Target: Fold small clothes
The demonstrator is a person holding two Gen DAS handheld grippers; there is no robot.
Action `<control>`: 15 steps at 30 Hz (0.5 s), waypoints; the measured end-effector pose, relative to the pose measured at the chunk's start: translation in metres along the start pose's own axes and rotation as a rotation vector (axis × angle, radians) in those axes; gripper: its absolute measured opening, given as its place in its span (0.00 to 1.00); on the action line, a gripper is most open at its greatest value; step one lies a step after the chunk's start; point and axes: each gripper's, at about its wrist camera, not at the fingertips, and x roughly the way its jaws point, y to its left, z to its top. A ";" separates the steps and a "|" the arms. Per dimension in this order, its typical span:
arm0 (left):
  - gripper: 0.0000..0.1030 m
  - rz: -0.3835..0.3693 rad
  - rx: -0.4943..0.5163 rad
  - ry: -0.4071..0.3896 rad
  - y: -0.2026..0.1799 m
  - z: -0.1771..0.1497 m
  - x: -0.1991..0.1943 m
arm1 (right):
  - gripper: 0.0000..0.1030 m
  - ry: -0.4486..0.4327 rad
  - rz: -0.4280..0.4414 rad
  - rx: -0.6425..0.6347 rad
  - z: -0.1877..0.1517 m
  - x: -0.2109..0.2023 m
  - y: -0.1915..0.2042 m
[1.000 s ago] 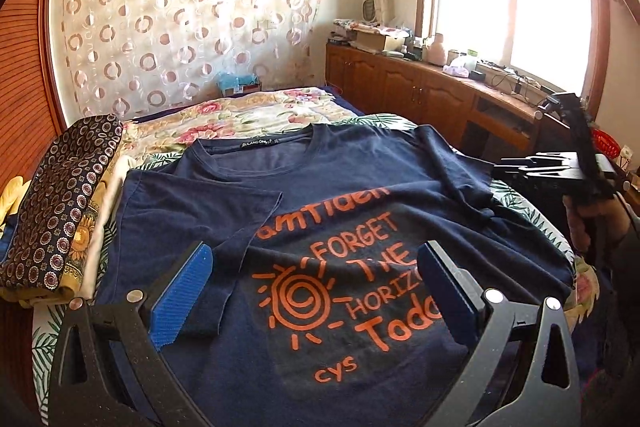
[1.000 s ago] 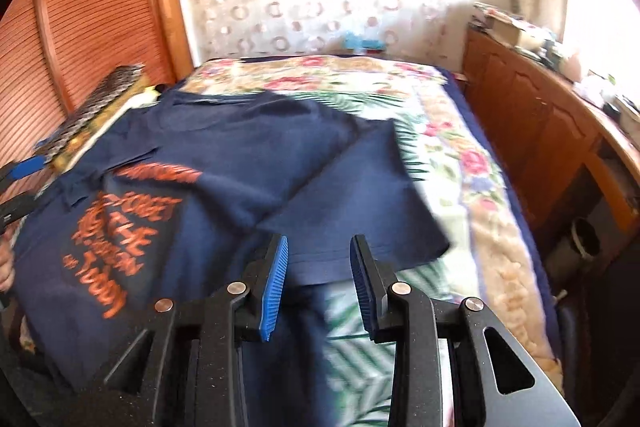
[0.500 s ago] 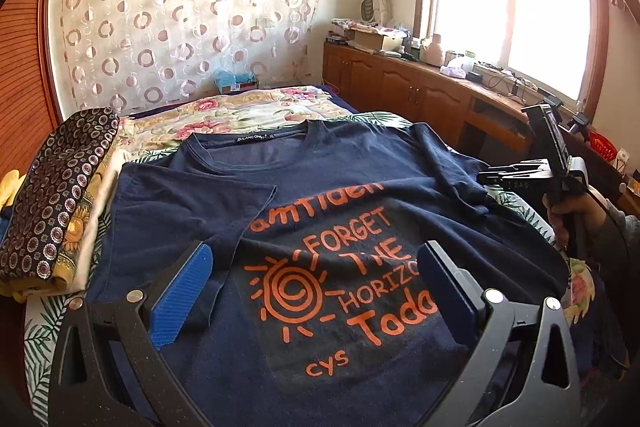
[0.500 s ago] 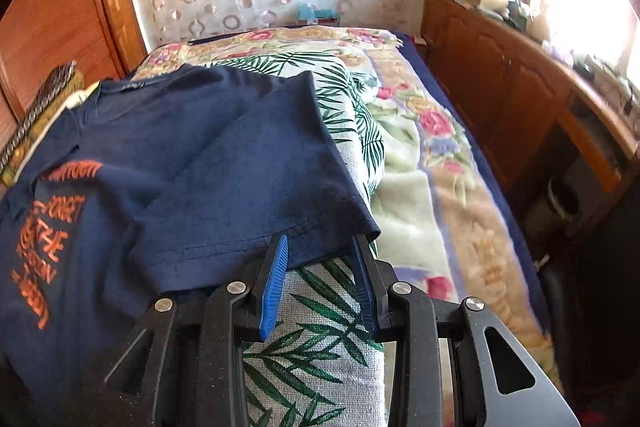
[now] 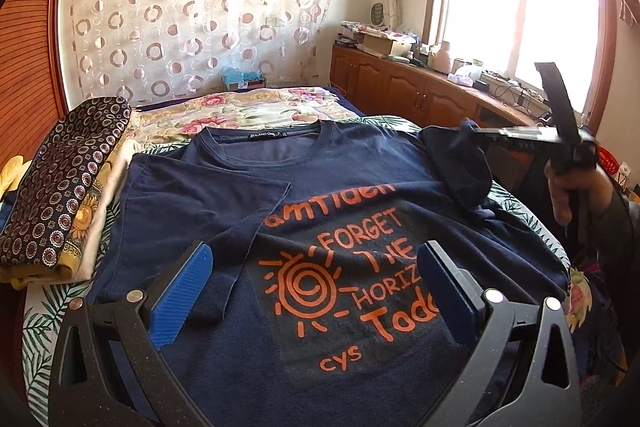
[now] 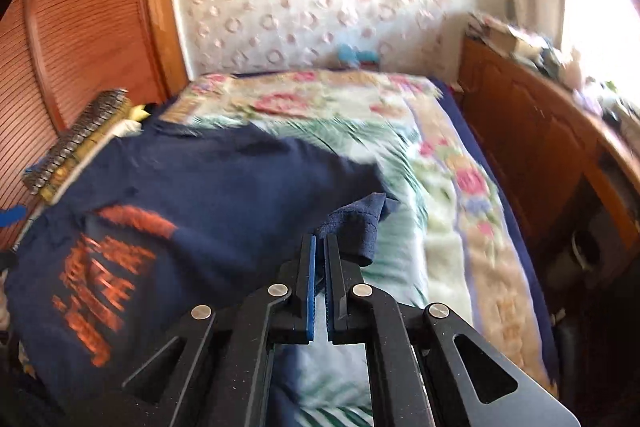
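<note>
Navy shirt [image 5: 332,211] lies print-up on the bed [image 6: 436,195], one sleeve folded across the chest. My right gripper [image 6: 320,247] has its jaws clamped on the other sleeve [image 6: 356,223], lifted off the bedspread; right view is motion-blurred, print unreadable there. My left gripper [image 5: 316,287] hangs over the hem, jaws wide apart, holding nothing. Folded stack [image 5: 60,195] beside the shirt, partly cut off.

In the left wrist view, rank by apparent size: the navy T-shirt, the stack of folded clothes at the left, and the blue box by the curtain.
1. navy T-shirt, filling most of the frame.
2. stack of folded clothes, clearly smaller.
3. blue box, smallest, though it sits farthest from the camera, so its true size is unsure.
</note>
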 end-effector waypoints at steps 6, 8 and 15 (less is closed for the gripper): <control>0.99 0.012 -0.017 0.002 0.009 -0.001 -0.002 | 0.03 -0.027 0.142 -0.080 0.032 0.003 0.057; 0.99 0.013 -0.023 0.001 0.011 -0.002 -0.002 | 0.03 -0.039 0.173 -0.111 0.040 0.005 0.074; 0.99 0.021 -0.030 0.013 0.017 -0.006 -0.001 | 0.32 -0.027 0.116 -0.175 0.047 0.019 0.093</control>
